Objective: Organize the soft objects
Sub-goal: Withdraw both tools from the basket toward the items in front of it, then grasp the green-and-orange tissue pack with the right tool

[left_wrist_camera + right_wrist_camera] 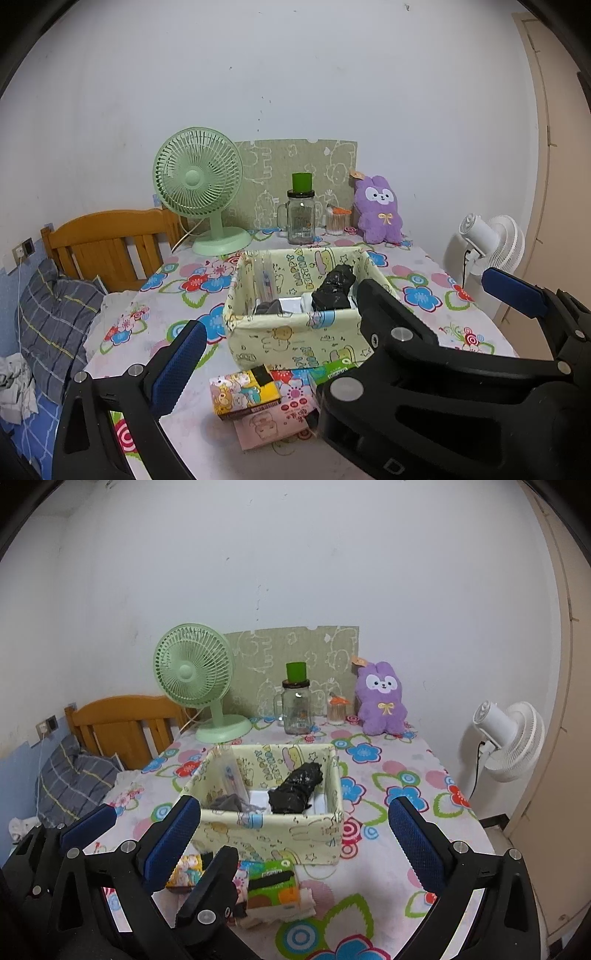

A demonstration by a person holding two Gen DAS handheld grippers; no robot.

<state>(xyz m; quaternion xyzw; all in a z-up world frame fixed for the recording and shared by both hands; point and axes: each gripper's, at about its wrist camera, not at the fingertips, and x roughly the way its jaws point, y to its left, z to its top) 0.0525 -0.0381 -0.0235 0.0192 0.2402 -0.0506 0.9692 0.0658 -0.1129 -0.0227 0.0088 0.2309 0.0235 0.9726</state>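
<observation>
A purple plush bunny sits upright at the table's far edge, right of a glass jar; it also shows in the right wrist view. A pale yellow fabric storage box stands mid-table holding a black bundle and grey cloth; it shows too in the right wrist view. Both grippers hover low at the table's near edge, in front of the box. My left gripper is open and empty. My right gripper is open and empty. The right gripper's body crosses the left wrist view.
A green desk fan and glass jar with green lid stand at the back. A cartoon tissue pack and green tissue pack lie before the box. White floor fan right, wooden headboard and pillow left.
</observation>
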